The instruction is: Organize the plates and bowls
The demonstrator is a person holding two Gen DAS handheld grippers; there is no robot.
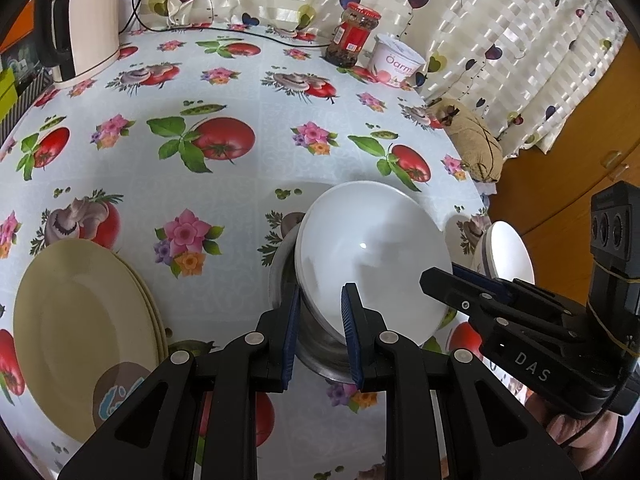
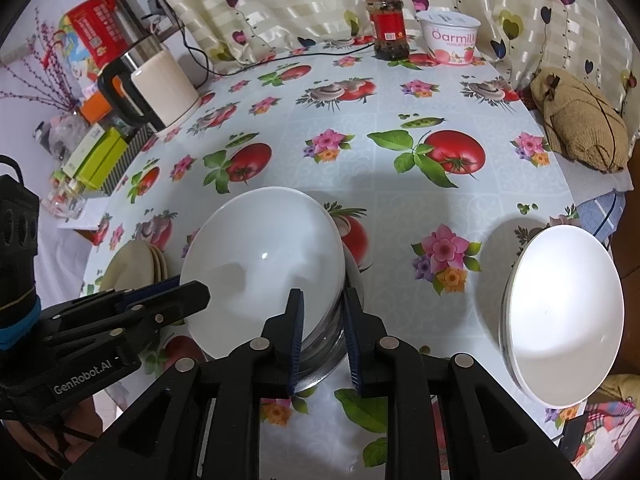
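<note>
A white bowl sits tilted in a steel bowl near the table's front edge. My left gripper is shut on the white bowl's near rim, one pad inside and one outside. The right gripper grips the same bowl's rim on the other side, again with a pad on each face. Each gripper shows in the other's view: the right gripper at the bowl's right edge, the left gripper at its left edge. A hand holds each tool.
Stacked cream plates lie left of the bowls. Stacked white bowls stand at the right table edge. Further back are a kettle, a red-lidded jar, a yogurt tub and a burlap bag.
</note>
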